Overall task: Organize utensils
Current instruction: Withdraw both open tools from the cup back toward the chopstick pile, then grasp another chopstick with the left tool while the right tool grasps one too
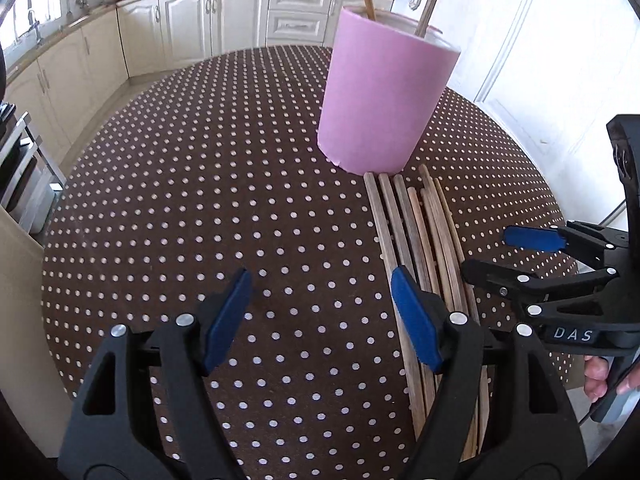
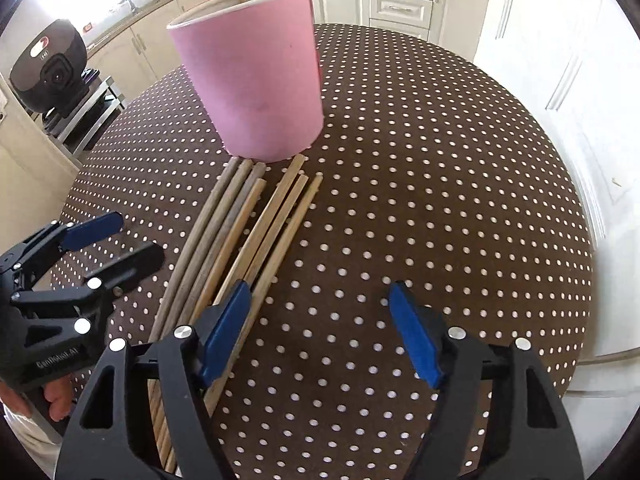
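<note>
A pink cup (image 1: 380,100) stands on the brown dotted table (image 1: 200,200) with two wooden sticks upright in it; it also shows in the right wrist view (image 2: 252,80). Several wooden sticks (image 1: 420,248) lie side by side in front of the cup, also seen in the right wrist view (image 2: 240,240). My left gripper (image 1: 320,312) is open and empty, just left of the sticks. My right gripper (image 2: 320,320) is open and empty, just right of the sticks. Each gripper shows in the other's view: the right one (image 1: 520,256), the left one (image 2: 116,236).
Cream kitchen cabinets (image 1: 180,24) and a counter run along the back. A white door (image 1: 540,60) stands to the right. A metal rack (image 2: 88,108) stands off the table's left edge.
</note>
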A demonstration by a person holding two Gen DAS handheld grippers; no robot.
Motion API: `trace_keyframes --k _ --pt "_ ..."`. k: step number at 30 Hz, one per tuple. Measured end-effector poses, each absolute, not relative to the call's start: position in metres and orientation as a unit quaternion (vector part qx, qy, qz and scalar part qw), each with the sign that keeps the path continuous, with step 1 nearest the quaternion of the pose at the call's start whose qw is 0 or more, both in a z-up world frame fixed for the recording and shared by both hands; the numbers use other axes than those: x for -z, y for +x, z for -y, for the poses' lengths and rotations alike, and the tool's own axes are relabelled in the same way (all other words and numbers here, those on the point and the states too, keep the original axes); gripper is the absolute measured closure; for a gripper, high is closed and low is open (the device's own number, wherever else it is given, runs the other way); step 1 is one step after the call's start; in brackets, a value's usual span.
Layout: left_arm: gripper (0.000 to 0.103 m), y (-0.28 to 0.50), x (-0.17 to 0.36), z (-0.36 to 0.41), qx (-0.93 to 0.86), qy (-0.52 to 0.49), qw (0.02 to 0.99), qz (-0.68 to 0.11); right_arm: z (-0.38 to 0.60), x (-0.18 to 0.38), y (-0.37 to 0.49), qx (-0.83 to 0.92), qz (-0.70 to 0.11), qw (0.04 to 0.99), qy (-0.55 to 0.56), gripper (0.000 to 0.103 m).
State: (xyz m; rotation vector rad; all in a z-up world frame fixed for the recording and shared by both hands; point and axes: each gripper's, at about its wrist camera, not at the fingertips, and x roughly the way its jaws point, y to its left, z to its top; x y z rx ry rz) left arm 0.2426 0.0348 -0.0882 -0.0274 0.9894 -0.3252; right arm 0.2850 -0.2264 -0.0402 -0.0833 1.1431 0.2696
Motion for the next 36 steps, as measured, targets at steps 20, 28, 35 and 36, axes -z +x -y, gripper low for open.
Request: trace_keyframes --k 20,28,35,36 --pt "0.033 0.276 0.095 -0.013 0.125 -0.006 0.858 -0.498 0.204 0.042 0.296 -0.168 -0.554 0.815 -0.025 0.073" --pt "0.044 0.287 0.098 0.007 0.103 0.002 0.853 -0.512 0.205 0.042 0.296 -0.166 -0.559 0.811 -0.036 0.073" --pt "0.067 0.298 0.093 0.028 0.102 -0.006 0.836 -0.54 0.203 0.042 0.302 -0.16 -0.567 0.808 -0.023 0.074" --pt "0.067 0.3 0.093 0.029 0.1 -0.012 0.833 -0.544 0.204 0.042 0.302 -0.16 -0.567 0.808 -0.021 0.074"
